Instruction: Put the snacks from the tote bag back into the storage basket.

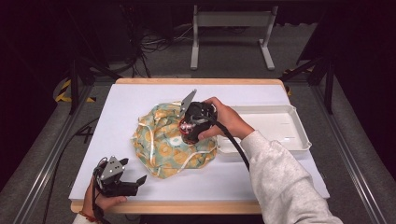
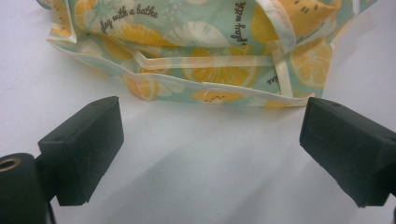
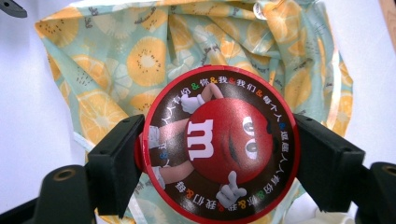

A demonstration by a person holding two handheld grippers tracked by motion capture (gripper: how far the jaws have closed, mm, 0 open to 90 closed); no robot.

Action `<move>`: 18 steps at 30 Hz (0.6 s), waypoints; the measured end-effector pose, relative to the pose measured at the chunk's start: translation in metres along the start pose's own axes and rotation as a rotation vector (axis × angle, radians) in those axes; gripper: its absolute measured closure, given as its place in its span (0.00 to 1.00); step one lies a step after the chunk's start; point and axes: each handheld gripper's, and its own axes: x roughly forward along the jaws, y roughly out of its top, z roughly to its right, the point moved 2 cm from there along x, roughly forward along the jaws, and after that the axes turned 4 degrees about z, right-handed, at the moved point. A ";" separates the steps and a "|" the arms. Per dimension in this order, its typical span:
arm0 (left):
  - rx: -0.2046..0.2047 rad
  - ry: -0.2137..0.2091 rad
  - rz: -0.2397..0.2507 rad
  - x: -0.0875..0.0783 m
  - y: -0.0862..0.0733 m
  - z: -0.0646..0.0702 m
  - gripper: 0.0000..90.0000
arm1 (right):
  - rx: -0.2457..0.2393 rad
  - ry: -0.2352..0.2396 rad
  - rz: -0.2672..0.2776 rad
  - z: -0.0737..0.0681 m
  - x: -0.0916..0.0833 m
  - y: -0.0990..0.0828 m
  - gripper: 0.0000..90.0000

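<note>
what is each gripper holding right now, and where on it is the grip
The right gripper clamps a round red candy tin by its opposite side edges, above the lemon-print cloth. The left gripper is open and holds nothing.

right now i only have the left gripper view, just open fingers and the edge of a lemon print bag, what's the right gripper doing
Observer: The right gripper is over the bag, shut on a round red tin.
Operator: anything else on the table
Observer: A white tray lies at the bag's right, touching it.
Operator: and where am i
Observer: The left gripper is at the table's near-left corner, fingers open, pointing right, just short of the bag.
</note>
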 end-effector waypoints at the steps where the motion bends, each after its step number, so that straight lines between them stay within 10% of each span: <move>1: -0.005 0.001 0.001 0.000 0.000 0.000 0.08 | 0.002 0.001 0.008 0.001 -0.001 0.000 0.26; 18: -0.006 0.002 0.001 0.000 0.000 0.000 0.08 | 0.007 -0.009 0.025 0.006 -0.027 -0.014 0.26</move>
